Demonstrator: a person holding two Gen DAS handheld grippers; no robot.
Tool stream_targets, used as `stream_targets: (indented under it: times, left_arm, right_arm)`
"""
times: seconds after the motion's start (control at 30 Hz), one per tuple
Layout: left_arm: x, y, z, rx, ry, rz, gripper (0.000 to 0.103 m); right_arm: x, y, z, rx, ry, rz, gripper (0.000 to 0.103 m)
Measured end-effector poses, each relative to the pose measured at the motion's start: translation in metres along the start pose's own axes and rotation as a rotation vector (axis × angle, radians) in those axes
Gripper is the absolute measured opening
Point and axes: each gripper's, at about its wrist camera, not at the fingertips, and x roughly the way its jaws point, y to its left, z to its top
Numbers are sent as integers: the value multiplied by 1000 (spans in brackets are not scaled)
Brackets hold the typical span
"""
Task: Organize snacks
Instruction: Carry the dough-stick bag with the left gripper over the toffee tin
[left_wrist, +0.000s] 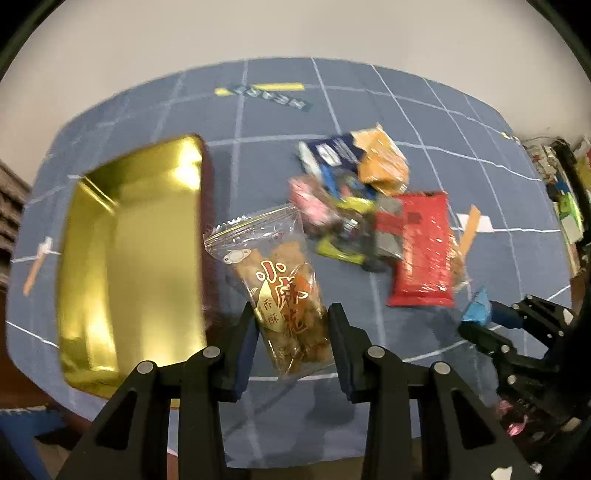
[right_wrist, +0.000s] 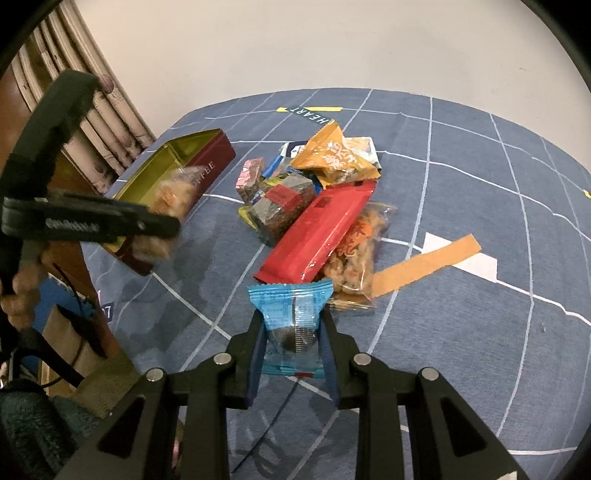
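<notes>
Left wrist view is showing a table (left_wrist: 280, 122) wearing a blue cloth with white grid lines, a plain pale wall behind it; right wrist view is adding a curtain (right_wrist: 92, 122) at the far left. An open tin (left_wrist: 129, 254), gold inside and dark red outside, is sitting on the cloth's left side. A snack pile (left_wrist: 369, 206) is lying just right of it, with a red packet (left_wrist: 421, 251) at its near edge. Left hand-held gripper (left_wrist: 291, 321) is clenching a clear bag of fried twists (left_wrist: 277, 280), lifted just beside the tin's right wall. Right hand-held gripper (right_wrist: 291, 328) is pinching a blue wrapped snack (right_wrist: 291, 314) above the cloth, near the pile's front. Orange tape (right_wrist: 424, 264) is sticking to the cloth right of the pile.
</notes>
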Motion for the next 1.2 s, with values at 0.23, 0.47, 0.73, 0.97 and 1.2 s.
stream_targets:
  times: [0.23,0.47,0.73,0.97,1.2]
  left_arm:
    - [-2,44,5,-59,-23,64,34]
    - [3,90,-5,-155,-6,98,34]
    - [12,126,-16,-218,17,114,34]
    - [28,139,-23,-180,68,146,34]
    - [42,146,-29,-149,95,172,34]
  right_arm:
    - [1,1,1,15,-6,-20,28]
    - [2,1,3,49,-13,-49,28]
    - [4,3,5,81,-6,-90,28]
    - [0,3,7,106,-14,-104,28]
    - [-6,5,12,137,-30,-127,28]
